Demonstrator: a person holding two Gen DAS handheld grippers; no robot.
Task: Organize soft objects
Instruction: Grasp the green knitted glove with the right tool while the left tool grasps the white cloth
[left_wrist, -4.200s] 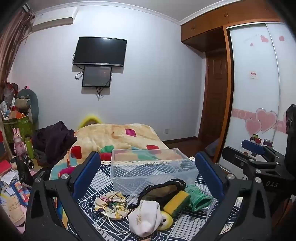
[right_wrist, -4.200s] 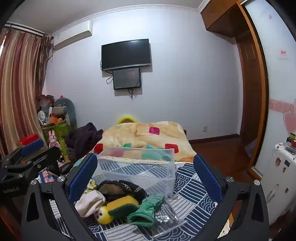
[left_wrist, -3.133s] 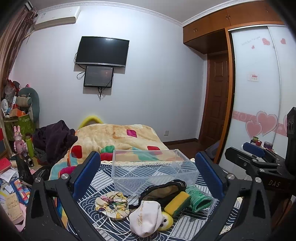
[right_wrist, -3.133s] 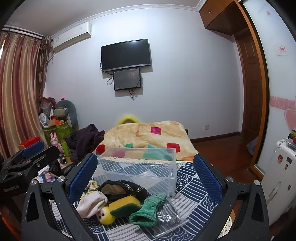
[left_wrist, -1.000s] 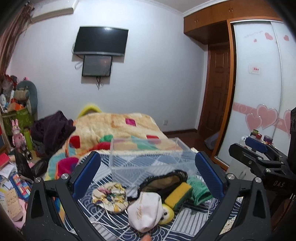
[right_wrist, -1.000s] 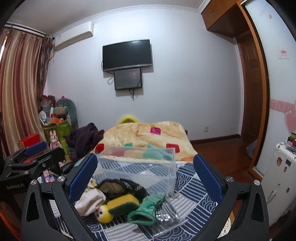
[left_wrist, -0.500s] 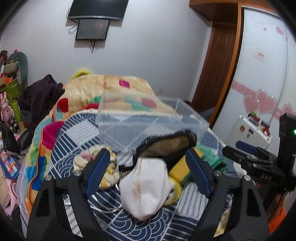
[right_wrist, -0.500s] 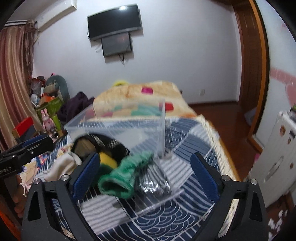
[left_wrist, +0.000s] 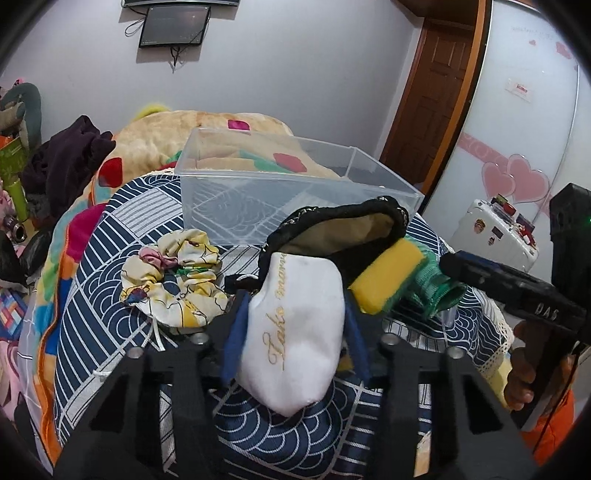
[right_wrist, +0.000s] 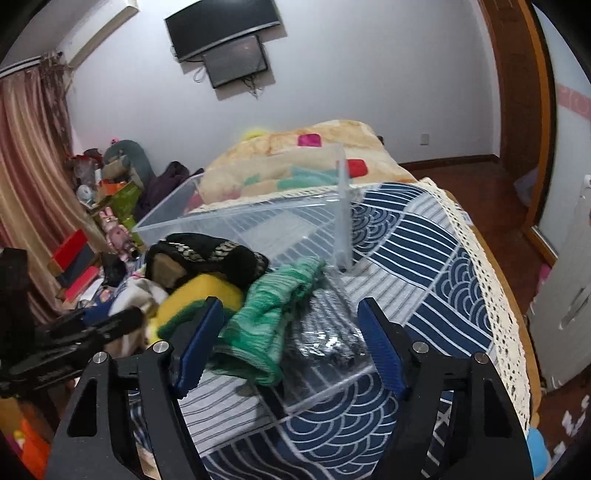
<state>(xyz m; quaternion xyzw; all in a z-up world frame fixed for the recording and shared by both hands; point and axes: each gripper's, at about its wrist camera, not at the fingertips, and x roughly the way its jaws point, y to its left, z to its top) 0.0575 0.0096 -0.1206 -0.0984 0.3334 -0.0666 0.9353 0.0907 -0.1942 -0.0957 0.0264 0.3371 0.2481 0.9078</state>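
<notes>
A pile of soft things lies on the blue patterned cloth in front of a clear plastic box (left_wrist: 295, 177). My left gripper (left_wrist: 293, 302) is closing, and its blue pads touch both sides of a white sock (left_wrist: 295, 343) with gold script. Behind the sock are a black pouch (left_wrist: 332, 229), a yellow sponge (left_wrist: 388, 273) and a floral scrunchie (left_wrist: 173, 273). My right gripper (right_wrist: 290, 310) is also closing. A green knitted sock (right_wrist: 269, 310) and a clear bag of grey fabric (right_wrist: 325, 332) lie between its pads, which do not press on them.
The cloth's lace edge (right_wrist: 491, 288) runs close on the right, with wooden floor beyond. A bed with a patchwork blanket (left_wrist: 207, 129) stands behind the box. Dark clothes (left_wrist: 66, 155) and clutter are at the left, a white suitcase (left_wrist: 495, 232) at the right.
Both grippers came down and tipped toward the pile while their jaws narrowed. The left now brackets the white sock, and the right brackets the green sock and the bag.
</notes>
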